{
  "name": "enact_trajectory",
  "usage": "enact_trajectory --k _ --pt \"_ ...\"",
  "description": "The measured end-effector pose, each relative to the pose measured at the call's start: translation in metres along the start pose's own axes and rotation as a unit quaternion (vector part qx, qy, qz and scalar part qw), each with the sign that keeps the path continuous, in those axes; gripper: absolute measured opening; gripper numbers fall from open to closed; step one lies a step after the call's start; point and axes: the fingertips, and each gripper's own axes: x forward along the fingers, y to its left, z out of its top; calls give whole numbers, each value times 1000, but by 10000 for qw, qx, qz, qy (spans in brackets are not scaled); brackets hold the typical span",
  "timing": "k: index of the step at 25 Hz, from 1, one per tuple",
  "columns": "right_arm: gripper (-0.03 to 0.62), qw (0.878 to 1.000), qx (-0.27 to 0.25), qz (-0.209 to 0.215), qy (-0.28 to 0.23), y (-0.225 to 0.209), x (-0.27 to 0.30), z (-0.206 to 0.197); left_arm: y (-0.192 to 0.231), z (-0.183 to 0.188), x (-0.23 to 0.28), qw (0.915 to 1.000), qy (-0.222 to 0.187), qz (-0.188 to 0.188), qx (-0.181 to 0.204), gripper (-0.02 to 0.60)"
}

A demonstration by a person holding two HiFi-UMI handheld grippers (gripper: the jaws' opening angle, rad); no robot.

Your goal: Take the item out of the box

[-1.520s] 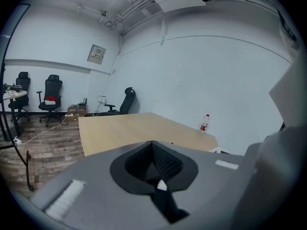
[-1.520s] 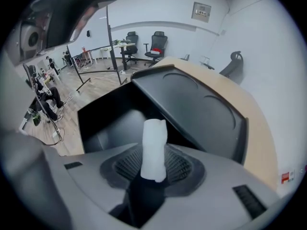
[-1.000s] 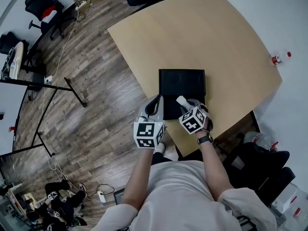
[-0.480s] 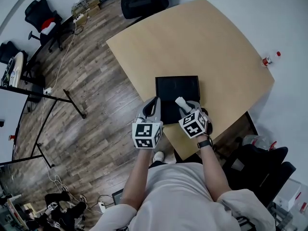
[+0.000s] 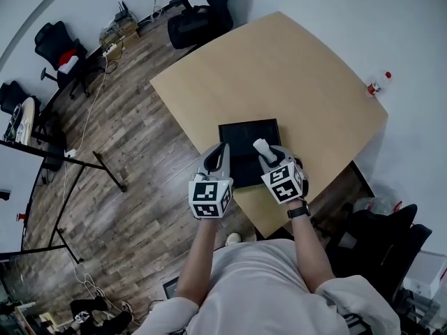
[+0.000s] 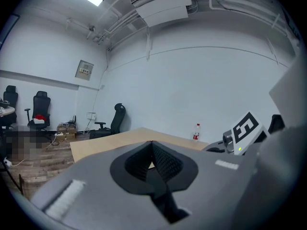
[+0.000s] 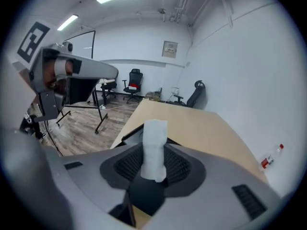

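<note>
A black open box (image 5: pixel 246 137) lies near the front edge of the tan table (image 5: pixel 293 68). My right gripper (image 5: pixel 269 153) is shut on a small white cylinder-like item (image 5: pixel 262 149), which stands up between its ribbed pads (image 7: pixel 154 150) above the box's right side. My left gripper (image 5: pixel 217 160) hovers at the box's left edge with its jaws closed together and nothing between them (image 6: pixel 154 166). The box (image 7: pixel 132 135) shows just beyond the right gripper's jaws.
A small bottle with a red label (image 5: pixel 377 84) stands at the table's far right edge, and it shows too in the left gripper view (image 6: pixel 196 132). Office chairs (image 5: pixel 202 12) and a black frame stand (image 5: pixel 63 173) occupy the wooden floor left of the table.
Both grippers have risen slightly with the white item still held; the head view has shifted, so the table and box sit lower and smaller in frame.
</note>
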Motion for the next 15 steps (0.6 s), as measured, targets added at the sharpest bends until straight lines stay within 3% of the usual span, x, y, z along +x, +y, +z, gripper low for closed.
enact_trajectory --k 8,12,15 --pt "140 9960 112 -437 -768 -34 -46 48 -15 27 0 9996 -139 37 227 9" --pt "140 9880 55 -849 -1290 -51 -77 80 -17 55 -4 9987 -384 81 312 9" --pt "140 9804 282 -920 -1719 -58 -96 98 -19 73 -5 9975 -542 154 432 9"
